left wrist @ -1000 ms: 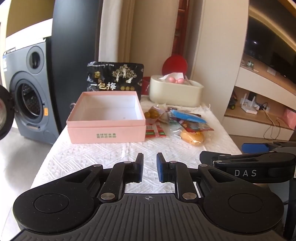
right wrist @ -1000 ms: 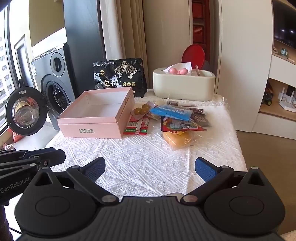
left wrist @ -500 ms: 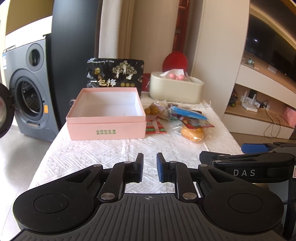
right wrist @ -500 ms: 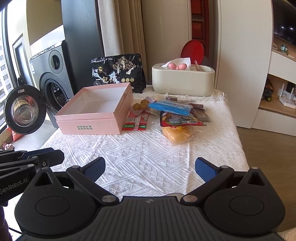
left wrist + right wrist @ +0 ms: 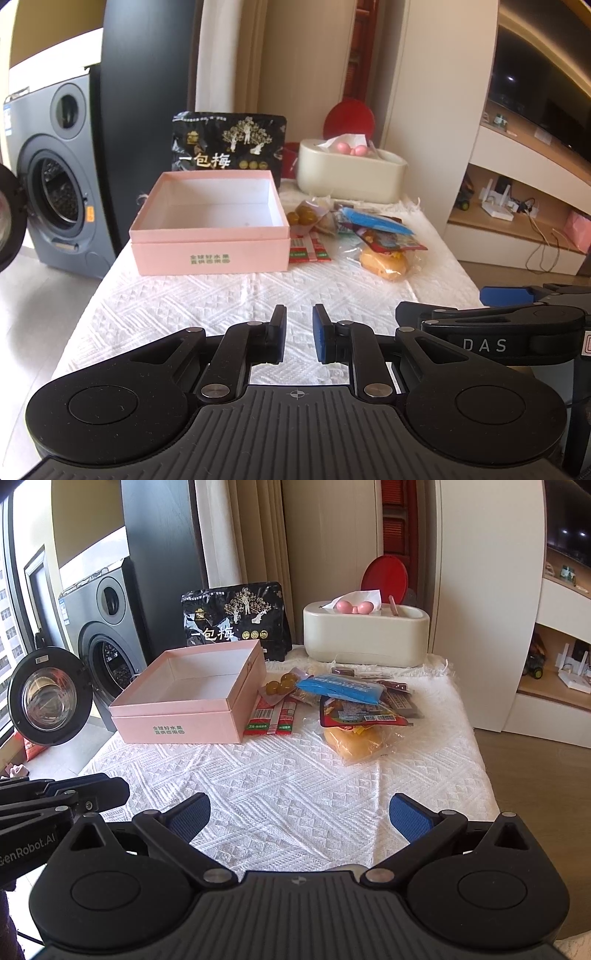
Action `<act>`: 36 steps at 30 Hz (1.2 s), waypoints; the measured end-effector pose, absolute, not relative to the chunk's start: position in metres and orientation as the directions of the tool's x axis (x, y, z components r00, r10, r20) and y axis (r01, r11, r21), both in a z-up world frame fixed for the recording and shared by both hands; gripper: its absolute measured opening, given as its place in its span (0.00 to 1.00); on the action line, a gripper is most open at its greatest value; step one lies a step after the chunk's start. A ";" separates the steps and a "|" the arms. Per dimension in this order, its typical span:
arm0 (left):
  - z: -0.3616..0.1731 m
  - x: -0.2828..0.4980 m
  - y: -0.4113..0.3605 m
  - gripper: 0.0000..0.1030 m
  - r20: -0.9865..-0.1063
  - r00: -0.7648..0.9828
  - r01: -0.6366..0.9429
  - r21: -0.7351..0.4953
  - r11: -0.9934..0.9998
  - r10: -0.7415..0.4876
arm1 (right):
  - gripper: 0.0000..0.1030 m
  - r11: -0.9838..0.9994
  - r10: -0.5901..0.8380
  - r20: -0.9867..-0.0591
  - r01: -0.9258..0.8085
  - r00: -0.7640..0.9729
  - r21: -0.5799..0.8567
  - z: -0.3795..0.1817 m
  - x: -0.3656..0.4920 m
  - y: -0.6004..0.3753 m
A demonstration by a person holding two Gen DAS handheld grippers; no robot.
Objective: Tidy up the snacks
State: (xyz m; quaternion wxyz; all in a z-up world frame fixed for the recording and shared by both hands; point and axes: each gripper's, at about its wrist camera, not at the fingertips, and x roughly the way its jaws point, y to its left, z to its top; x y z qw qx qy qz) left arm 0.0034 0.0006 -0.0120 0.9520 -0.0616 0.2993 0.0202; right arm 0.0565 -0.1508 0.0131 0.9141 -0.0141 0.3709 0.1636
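Snacks (image 5: pixel 332 701) lie in a loose pile just right of the pink box (image 5: pixel 177 723), on the white cloth (image 5: pixel 277 786), and none has gone in yet, so we judge the task barely begun: every packet is left to move. Against the box's right wall sit the red sachets (image 5: pixel 273 720); behind them a clear bag of round yellow-green sweets (image 5: pixel 280 686). Further right of the box a blue packet (image 5: pixel 340 688) rests on a red-edged pack (image 5: pixel 362 716), with a wrapped yellow cake (image 5: pixel 354 744) nearest us and some dark bars (image 5: pixel 399 698) at the far side.

The pink box is open and, as far as we see, bare inside. Behind the box a black bag (image 5: pixel 236 616) stands upright, and to its right a cream tissue holder (image 5: pixel 365 635) with a tissue poking out and a pink ornament on top.

Our left gripper (image 5: pixel 298 338) hovers over the cloth on the near side of the box, its jaws drawn nearly together with nothing between them. Our right gripper (image 5: pixel 299 814) has its jaws spread wide and holds nothing, well short of the pile.
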 end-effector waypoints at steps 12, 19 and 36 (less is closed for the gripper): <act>-0.014 0.005 0.001 0.19 -0.579 0.815 -0.077 -0.106 0.991 0.001 | 1.00 0.946 0.289 -0.686 -0.308 0.668 0.099 0.011 0.056 -0.151; -0.013 0.006 0.002 0.19 -0.583 0.813 -0.078 -0.106 0.991 0.002 | 1.00 0.946 0.289 -0.686 -0.308 0.667 0.099 0.011 0.055 -0.152; -0.011 0.009 0.004 0.19 -0.594 0.804 -0.083 -0.111 0.990 0.001 | 1.00 0.947 0.284 -0.692 -0.305 0.664 0.096 0.012 0.056 -0.152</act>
